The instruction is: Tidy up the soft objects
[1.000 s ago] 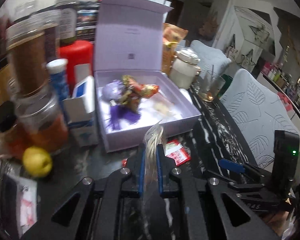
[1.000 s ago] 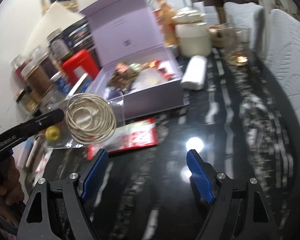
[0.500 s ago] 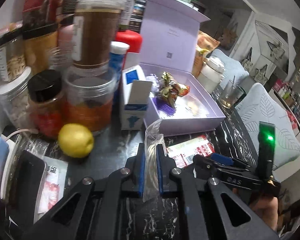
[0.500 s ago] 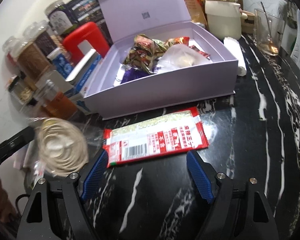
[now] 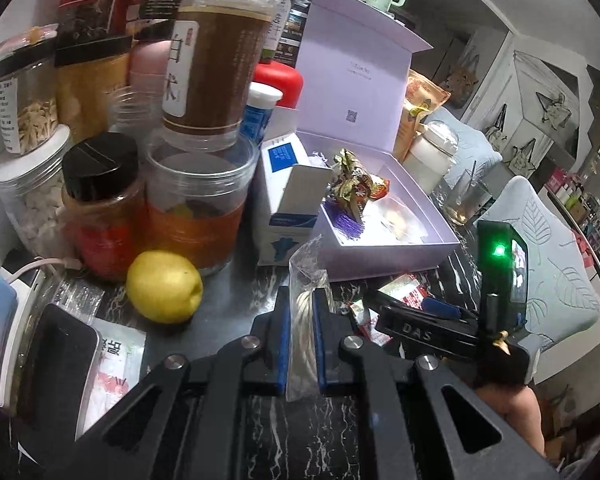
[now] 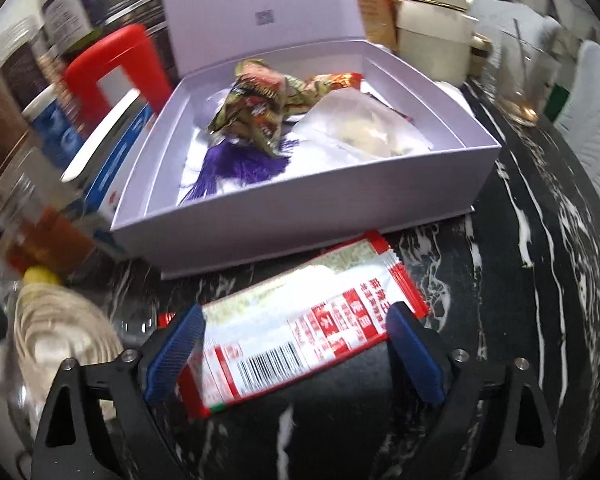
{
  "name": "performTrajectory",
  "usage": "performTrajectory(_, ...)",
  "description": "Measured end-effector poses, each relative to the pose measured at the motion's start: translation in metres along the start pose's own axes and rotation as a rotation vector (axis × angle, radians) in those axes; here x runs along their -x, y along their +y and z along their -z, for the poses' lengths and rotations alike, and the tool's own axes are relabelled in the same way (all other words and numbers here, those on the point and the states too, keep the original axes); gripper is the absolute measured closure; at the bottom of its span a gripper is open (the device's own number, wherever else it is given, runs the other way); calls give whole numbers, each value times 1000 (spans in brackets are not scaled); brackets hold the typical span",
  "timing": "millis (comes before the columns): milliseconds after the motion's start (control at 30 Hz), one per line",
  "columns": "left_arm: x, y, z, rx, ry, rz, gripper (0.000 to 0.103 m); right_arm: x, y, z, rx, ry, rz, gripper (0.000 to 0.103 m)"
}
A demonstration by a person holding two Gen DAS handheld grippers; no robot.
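My left gripper (image 5: 302,312) is shut on a clear plastic bag with a coil of pale cord (image 5: 306,280), held low over the dark marble table; the bag also shows at the left of the right wrist view (image 6: 56,332). My right gripper (image 6: 296,344) is open, its blue pads on either side of a red and white snack packet (image 6: 300,328) lying flat in front of the open lilac box (image 6: 300,212). The box holds crumpled wrappers (image 6: 260,100), a purple tassel (image 6: 236,168) and a clear bag (image 6: 364,128). The right gripper shows in the left wrist view (image 5: 440,308).
Jars and bottles (image 5: 196,128) crowd the left by the wall, with a yellow lemon (image 5: 164,286) and a blue and white carton (image 5: 288,196) beside the box. A cream pot (image 6: 432,28) and a glass (image 6: 528,88) stand behind the box. Chairs (image 5: 540,264) stand on the right.
My right gripper moved forward and down, so the snack packet now lies between its open pads. My left gripper with the cord bag swung left and back, away from the box.
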State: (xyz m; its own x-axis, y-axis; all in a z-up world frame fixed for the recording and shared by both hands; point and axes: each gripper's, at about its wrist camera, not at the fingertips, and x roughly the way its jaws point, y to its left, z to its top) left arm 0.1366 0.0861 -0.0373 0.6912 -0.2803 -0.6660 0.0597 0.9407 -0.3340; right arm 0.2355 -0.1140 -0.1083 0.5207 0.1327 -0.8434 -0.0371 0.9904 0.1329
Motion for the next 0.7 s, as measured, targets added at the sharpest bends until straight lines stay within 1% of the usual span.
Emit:
performTrajectory(100, 1, 5, 2, 6, -3, -6, 93, -8, 9, -4, 14, 7, 84, 5)
performTrajectory(133, 1, 6, 2, 9, -2, -7, 93, -9, 11, -4, 14, 4, 96, 3)
performTrajectory(233, 0, 11, 3, 19, 4, -6, 93, -12, 13, -2, 5, -13, 124, 2)
performTrajectory(300, 1, 11, 4, 19, 5, -4, 93, -14, 17, 0, 21, -22, 143, 4)
performTrajectory(400, 0, 10, 4, 18, 7, 3, 93, -9, 18, 8, 43, -53, 163, 18)
performTrajectory(467, -1, 8, 4, 14, 12, 13, 93, -3, 14, 12, 44, -66, 159, 31)
performTrajectory(500, -1, 7, 5, 11, 14, 18, 93, 0, 11, 14, 53, -71, 151, 33)
performTrajectory(567, -2, 3, 6, 3, 20, 28, 93, 3, 8, 17, 77, -75, 141, 41)
performTrajectory(700, -3, -5, 10, -9, 37, 45, 93, 12, 5, 27, 145, -65, 104, 44)
